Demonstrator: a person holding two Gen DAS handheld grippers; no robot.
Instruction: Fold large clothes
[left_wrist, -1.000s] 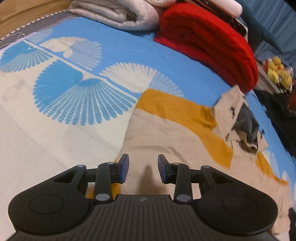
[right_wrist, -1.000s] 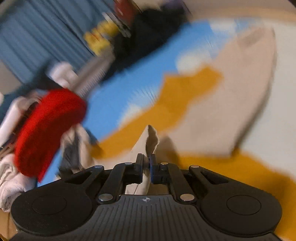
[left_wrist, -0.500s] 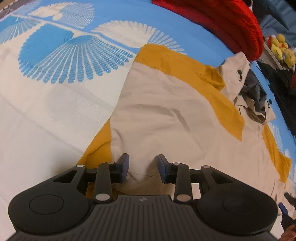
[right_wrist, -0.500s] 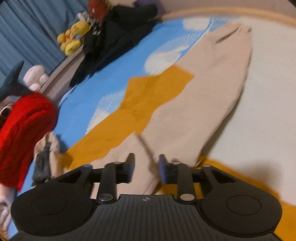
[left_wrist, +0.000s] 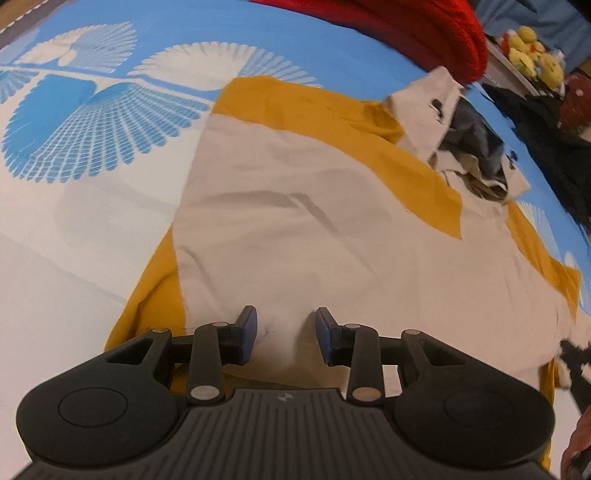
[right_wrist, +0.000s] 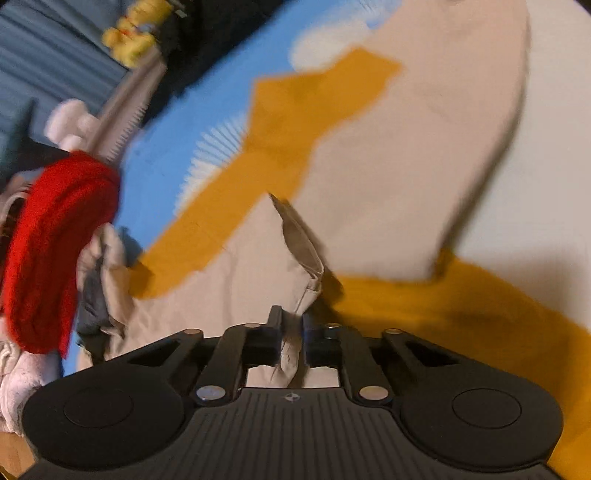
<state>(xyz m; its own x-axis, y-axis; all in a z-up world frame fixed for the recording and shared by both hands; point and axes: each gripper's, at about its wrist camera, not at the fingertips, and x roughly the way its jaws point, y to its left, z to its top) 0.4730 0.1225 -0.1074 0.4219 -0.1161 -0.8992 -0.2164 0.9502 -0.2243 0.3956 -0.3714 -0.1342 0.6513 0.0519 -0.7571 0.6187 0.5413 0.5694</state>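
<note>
My right gripper (right_wrist: 291, 332) has just been closing its jaws onto a raised ridge of the beige-and-mustard garment (left_wrist: 332, 229), which lies spread on the bed (left_wrist: 74, 229) below the red blanket (left_wrist: 424, 33). My left gripper (left_wrist: 284, 334) holds its jaws half apart over the near hem, gripping nothing. The cloth is thin, soft and creased, so I should pinch both layers fully before lifting.

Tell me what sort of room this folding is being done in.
Most likely a bedroom. The beige and mustard garment lies spread on a bed's blue fan-patterned bedspread, a rolled red blanket sits at its edge, and yellow plush toys are piled on a ledge beside it.
</note>
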